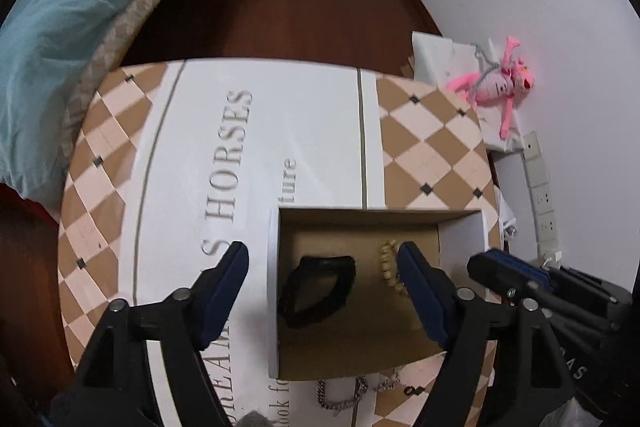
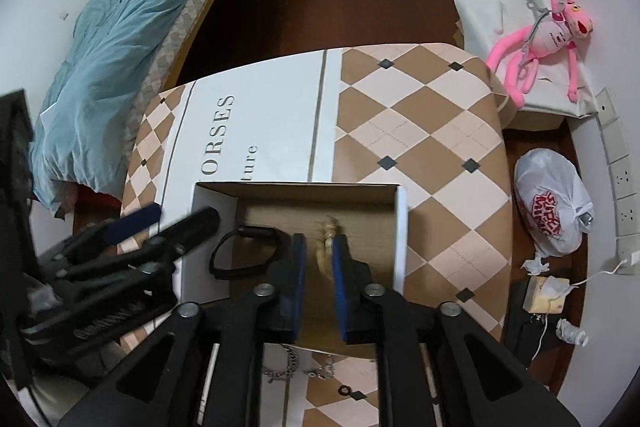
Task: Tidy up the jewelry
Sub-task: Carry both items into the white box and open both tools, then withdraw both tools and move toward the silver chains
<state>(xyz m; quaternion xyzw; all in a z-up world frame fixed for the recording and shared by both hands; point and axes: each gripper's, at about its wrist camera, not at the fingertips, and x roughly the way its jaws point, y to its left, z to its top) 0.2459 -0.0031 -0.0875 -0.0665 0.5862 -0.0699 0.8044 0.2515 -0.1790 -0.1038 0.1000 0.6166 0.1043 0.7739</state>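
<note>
An open cardboard box (image 1: 276, 291) is seen on a table (image 1: 304, 131) covered with a diamond-patterned printed cloth. In the left wrist view, the left gripper (image 1: 322, 267) is held with its tongs spread wide, one finger outside the box's white wall and the other over the interior. Inside the box, a black band (image 1: 316, 291) lies at about 9 o'clock of a pale beaded bracelet (image 1: 389, 265).

In the right wrist view, the right gripper (image 2: 320, 251) is positioned over the box with its tongs narrowed around the beaded bracelet (image 2: 326, 247); whether the pads actually touch the beads cannot be told. A silver chain (image 2: 280, 367) is laid on the cloth at 6 o'clock of the box, outside it. A pink plush toy (image 2: 540, 35) is seen at 2 o'clock, off the table.
</note>
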